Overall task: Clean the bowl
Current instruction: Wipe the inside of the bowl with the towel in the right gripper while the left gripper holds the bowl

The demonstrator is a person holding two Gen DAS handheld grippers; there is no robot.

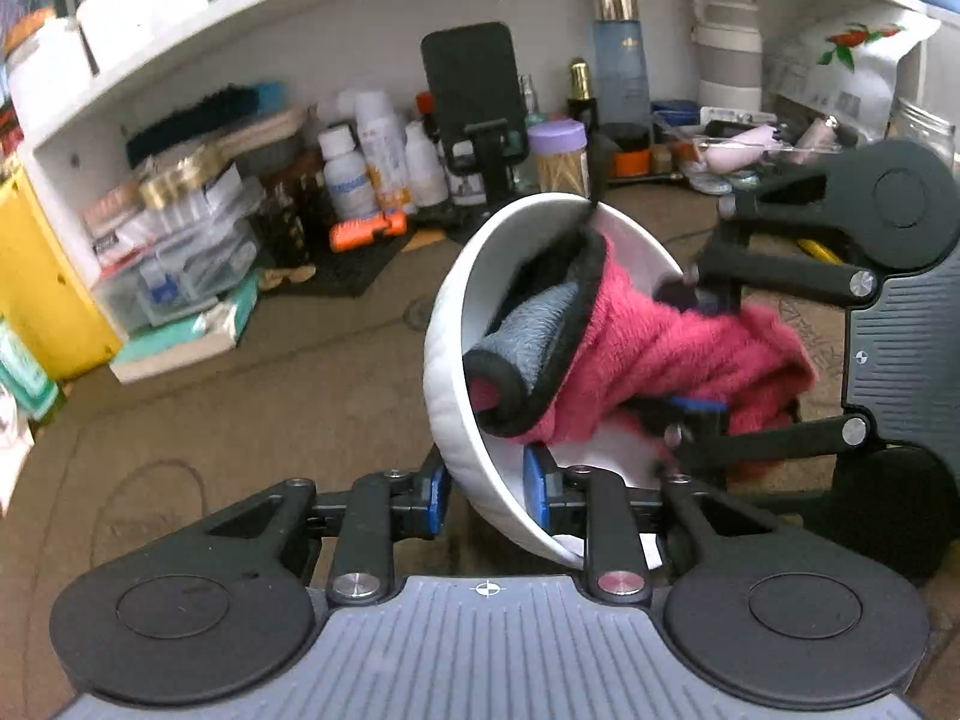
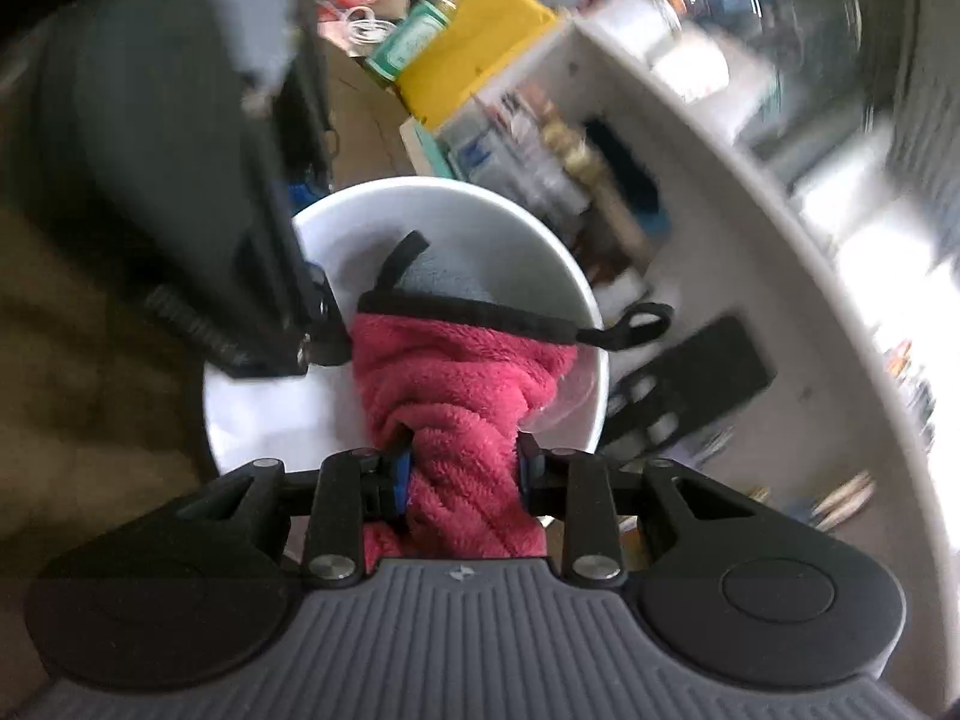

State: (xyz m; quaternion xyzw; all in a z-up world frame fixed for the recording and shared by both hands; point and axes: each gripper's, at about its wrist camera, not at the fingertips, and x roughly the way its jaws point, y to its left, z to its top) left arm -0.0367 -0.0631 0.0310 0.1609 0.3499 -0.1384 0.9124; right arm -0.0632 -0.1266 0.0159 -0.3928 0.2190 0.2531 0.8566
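A white bowl (image 1: 456,324) is held tipped on its side above the table, mouth facing right. My left gripper (image 1: 487,495) is shut on the bowl's lower rim, one blue pad outside and one inside. A pink cloth (image 1: 654,354) with a grey side and black trim is pushed into the bowl. My right gripper (image 1: 690,354) comes in from the right, shut on that cloth. In the right wrist view the bowl (image 2: 480,210) faces me, the pink cloth (image 2: 462,396) fills its middle, and my right gripper (image 2: 463,474) pinches the cloth. The left gripper (image 2: 306,324) clamps the rim at left.
A white shelf (image 1: 360,60) behind holds bottles, a phone on a stand (image 1: 471,84), a purple-lidded jar (image 1: 558,156) and plastic boxes (image 1: 180,252). A yellow box (image 1: 36,288) stands at left. Brown tabletop (image 1: 240,420) lies below the bowl.
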